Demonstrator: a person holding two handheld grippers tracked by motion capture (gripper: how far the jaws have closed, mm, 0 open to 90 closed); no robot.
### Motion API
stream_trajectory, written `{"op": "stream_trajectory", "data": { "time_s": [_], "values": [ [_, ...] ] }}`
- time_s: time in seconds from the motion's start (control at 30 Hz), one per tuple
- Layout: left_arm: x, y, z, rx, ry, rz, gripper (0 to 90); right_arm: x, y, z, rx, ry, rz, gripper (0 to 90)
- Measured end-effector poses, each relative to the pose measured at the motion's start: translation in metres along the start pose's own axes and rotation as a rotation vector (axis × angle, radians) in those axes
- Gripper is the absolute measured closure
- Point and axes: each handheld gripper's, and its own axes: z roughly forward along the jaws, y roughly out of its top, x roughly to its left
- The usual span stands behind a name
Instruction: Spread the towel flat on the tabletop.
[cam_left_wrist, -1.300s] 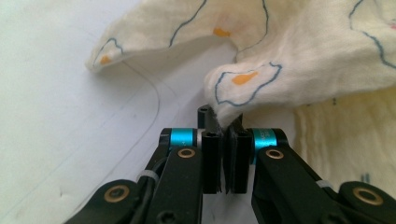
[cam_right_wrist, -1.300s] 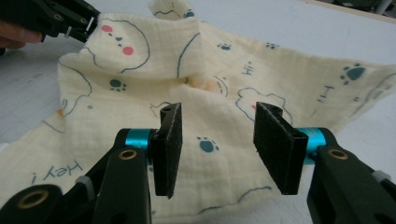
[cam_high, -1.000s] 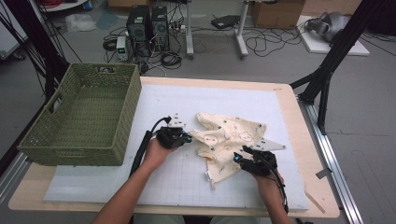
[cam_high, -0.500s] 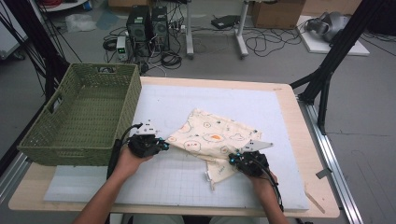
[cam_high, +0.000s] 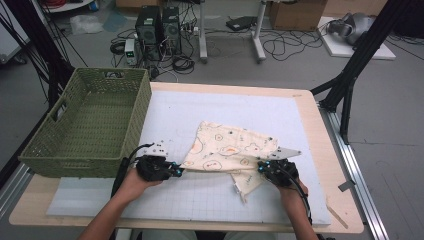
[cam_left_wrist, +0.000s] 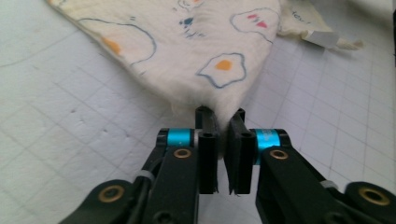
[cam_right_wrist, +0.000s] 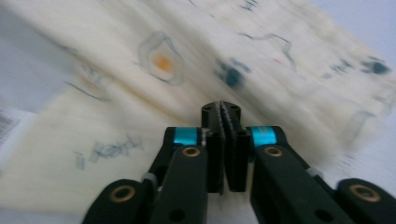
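One cream printed cloth (cam_high: 227, 150) lies on the white grid mat (cam_high: 210, 200) of your bench (cam_high: 320, 130), stretched between your two grippers. Your left gripper (cam_high: 176, 170) has its fingers (cam_left_wrist: 208, 140) nearly closed on the cloth's left corner; those jaws have just been opening a little, cloth between them. Your right gripper (cam_high: 261, 168) is clamped tight on the cloth's right edge. One green woven basket (cam_high: 75, 150) stands at the left, just beside your left hand (cam_high: 131, 181).

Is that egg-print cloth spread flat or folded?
Folded: the cloth is doubled along its near edge, with a loose corner and label hanging below.
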Motion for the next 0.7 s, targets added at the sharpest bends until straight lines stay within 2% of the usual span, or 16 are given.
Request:
{"op": "stream_trajectory", "data": {
  "time_s": [0.03,0.07,0.1,0.13,0.17,0.2,0.23,0.27,0.3,0.33,0.4,0.53,0.6,0.67,0.7],
  "values": [
    [0.001,0.0,0.0,-0.007,0.004,-0.011,79.2,0.0,0.0,0.0,0.0,0.0,0.0,89.4],
    [0.003,0.0,-0.001,-0.02,0.011,-0.041,71.1,-0.002,-0.001,-0.001,0.011,-0.023,-0.009,89.4],
    [0.006,0.001,-0.004,-0.044,0.028,-0.071,53.0,-0.009,-0.006,-0.007,-0.018,-0.022,0.03,88.1],
    [0.008,0.002,-0.006,-0.062,0.042,-0.085,53.0,-0.009,-0.006,-0.007,-0.018,-0.022,0.03,88.1],
    [0.01,0.003,-0.009,-0.084,0.059,-0.104,42.6,-0.011,-0.007,-0.01,-0.031,-0.023,0.039,87.2],
    [0.012,0.004,-0.012,-0.117,0.074,-0.119,40.6,-0.015,-0.008,-0.015,-0.069,-0.026,0.066,83.4],
    [0.015,0.005,-0.015,-0.143,0.093,-0.125,40.6,-0.015,-0.008,-0.015,-0.069,-0.026,0.066,83.4],
    [0.016,0.006,-0.017,-0.164,0.115,-0.131,39.1,-0.019,-0.008,-0.019,-0.104,-0.037,0.085,79.4],
    [0.019,0.008,-0.018,-0.178,0.135,-0.133,39.1,-0.019,-0.008,-0.019,-0.104,-0.037,0.085,79.4],
    [0.021,0.01,-0.017,-0.182,0.155,-0.135,39.1,-0.022,-0.008,-0.023,-0.14,-0.044,0.107,75.2],
    [0.027,0.014,-0.011,-0.19,0.185,-0.141,39.2,-0.023,-0.007,-0.024,-0.155,-0.055,0.117,73.7],
    [0.036,0.028,0.011,-0.18,0.224,-0.132,39.7,-0.031,-0.005,-0.027,-0.2,-0.081,0.161,67.4],
    [0.04,0.033,0.024,-0.183,0.239,-0.131,39.7,-0.035,-0.004,-0.026,-0.202,-0.088,0.174,64.0],
    [0.044,0.037,0.037,-0.148,0.251,-0.133,39.6,-0.041,-0.002,-0.02,-0.182,-0.104,0.18,58.6],
    [0.045,0.039,0.043,-0.137,0.251,-0.133,39.6,-0.041,-0.002,-0.02,-0.182,-0.104,0.18,58.6]
  ]
}}
